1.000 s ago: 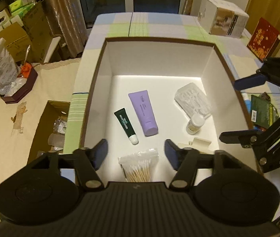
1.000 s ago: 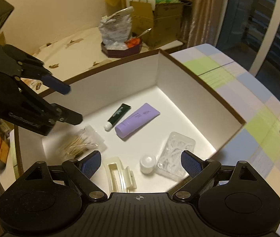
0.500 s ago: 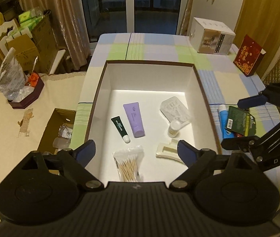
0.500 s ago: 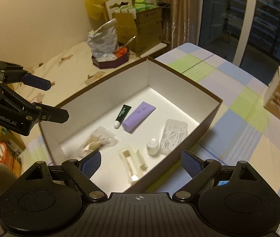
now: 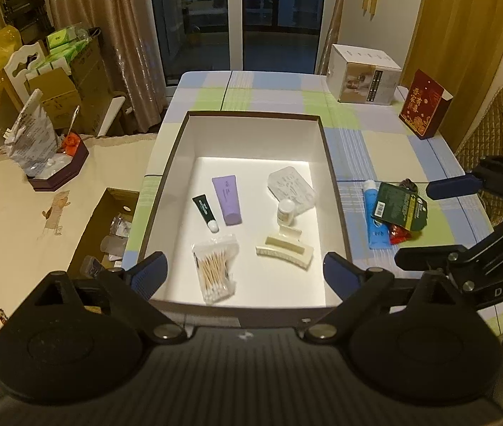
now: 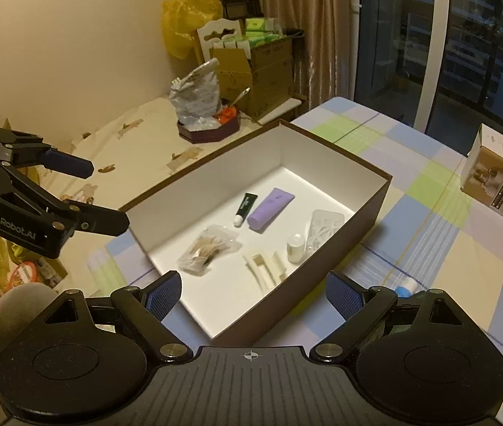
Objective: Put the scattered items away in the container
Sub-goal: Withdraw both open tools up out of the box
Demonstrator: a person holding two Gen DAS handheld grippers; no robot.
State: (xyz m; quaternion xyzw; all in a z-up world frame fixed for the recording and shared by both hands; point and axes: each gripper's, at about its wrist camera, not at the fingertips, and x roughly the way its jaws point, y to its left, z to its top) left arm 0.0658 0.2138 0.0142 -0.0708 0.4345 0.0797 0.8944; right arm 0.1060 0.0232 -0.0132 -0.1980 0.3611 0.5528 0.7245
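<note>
Both your left gripper (image 5: 244, 271) and right gripper (image 6: 253, 291) hang with jaws wide and empty above the box (image 5: 333, 191). Six items lie inside; the blue tube (image 5: 375, 220), green packet (image 5: 400, 206) and red sachet (image 5: 398, 235) remain on the tabletop (image 5: 386, 149) beside it. Judging by position, your right gripper should fetch one next.

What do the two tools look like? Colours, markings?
Both are matte black with linkage arms, silver pivot screws and blue textured finger pads. The left tool carries white "GenRobot.AI" lettering; the right tool shows "DAS". Ribbed black housing with a small crosshair mark below. No cables visible.
</note>
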